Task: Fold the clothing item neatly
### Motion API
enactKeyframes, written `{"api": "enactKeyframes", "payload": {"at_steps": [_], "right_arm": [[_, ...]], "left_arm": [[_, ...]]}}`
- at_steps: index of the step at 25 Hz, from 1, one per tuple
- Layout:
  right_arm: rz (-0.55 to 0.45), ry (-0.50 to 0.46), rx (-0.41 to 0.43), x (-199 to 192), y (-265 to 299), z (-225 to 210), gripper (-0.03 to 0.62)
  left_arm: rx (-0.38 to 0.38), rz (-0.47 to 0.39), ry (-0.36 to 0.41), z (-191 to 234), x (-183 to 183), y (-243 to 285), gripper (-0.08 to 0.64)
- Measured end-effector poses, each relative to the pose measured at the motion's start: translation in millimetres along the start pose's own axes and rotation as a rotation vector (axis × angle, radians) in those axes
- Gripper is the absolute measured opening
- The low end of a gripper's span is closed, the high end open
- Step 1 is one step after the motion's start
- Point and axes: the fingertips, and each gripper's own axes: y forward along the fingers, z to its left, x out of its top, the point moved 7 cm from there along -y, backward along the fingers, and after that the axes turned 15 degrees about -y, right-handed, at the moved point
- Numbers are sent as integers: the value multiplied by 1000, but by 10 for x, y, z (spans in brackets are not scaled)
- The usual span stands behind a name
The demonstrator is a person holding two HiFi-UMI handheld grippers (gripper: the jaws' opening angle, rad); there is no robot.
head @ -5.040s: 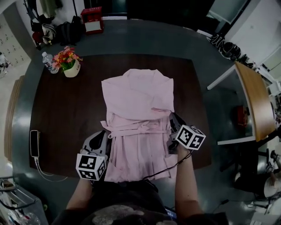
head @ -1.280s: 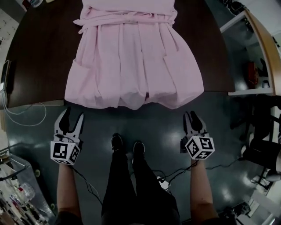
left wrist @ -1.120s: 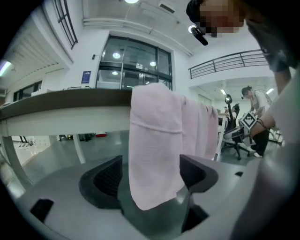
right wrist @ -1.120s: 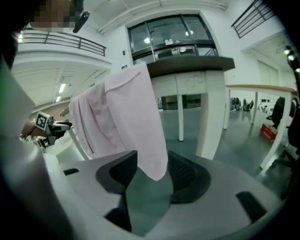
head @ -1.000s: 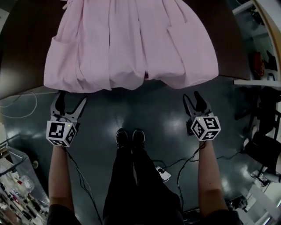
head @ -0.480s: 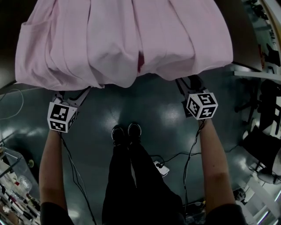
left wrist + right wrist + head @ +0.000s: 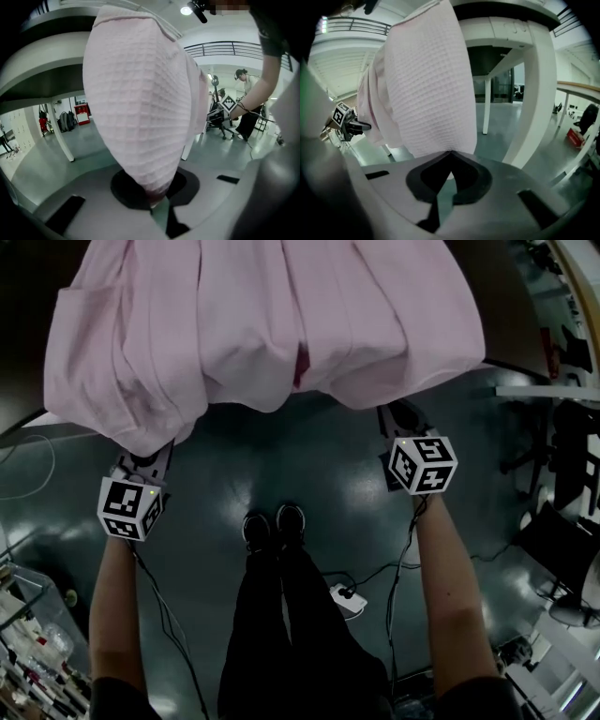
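Note:
A pink waffle-weave robe (image 7: 272,324) lies on the dark table (image 7: 21,352), and its skirt hem hangs over the near edge. My left gripper (image 7: 145,463) sits under the hem's left corner. Its jaws have just closed and pinch the fabric (image 7: 140,117) at their tips (image 7: 157,199). My right gripper (image 7: 405,416) is at the hem's right corner. Its jaws have also just closed, and the cloth edge (image 7: 431,93) is nipped at their tips (image 7: 450,154). The fingertips of both are hidden under the cloth in the head view.
The person's shoes (image 7: 272,526) and legs stand on the dark glossy floor between the two arms. Cables and a white adaptor (image 7: 345,596) lie by the feet. White table legs (image 7: 534,93) rise close to my right gripper. A wooden desk edge (image 7: 572,277) is at far right.
Both grippers came up from the floor side to the hanging hem with jaws open, and now they are shut on it. The hem's left corner has come down toward the person.

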Motion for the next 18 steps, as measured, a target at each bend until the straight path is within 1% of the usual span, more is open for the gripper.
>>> {"api": "enactKeyframes", "payload": {"at_steps": [4,6,8,9,10,11,12,15,18], "right_arm": [[-8,86,3,-19,-305,120,-8],[-12,125,-18,-56,-517,152,-8],[-9,132,-58,-112,-668,160,-8],[-7,125,-68,-134,-694,157,-8],[-9,121,-61,-144,-687,148,-2],[-18,122,-40,-138,-655,130,50],[-30,122,-17,-119,-608,106,122],[-38,70,40,-33,-397,44,191],[-28,8,78,63,-163,14,221]], "left_arm": [[-22,6,-33,-123,-19,-399,32],[-35,14,-44,-212,-39,-625,32],[-48,22,-41,-270,-58,-830,32],[-53,22,-38,-278,-59,-915,32],[-57,19,-39,-274,-52,-983,32],[-59,13,-42,-265,-40,-1034,32],[-59,6,-46,-255,-26,-1071,32],[-49,-18,-75,-222,-1,-1107,32],[-35,-30,-106,-219,9,-1086,32]]}}
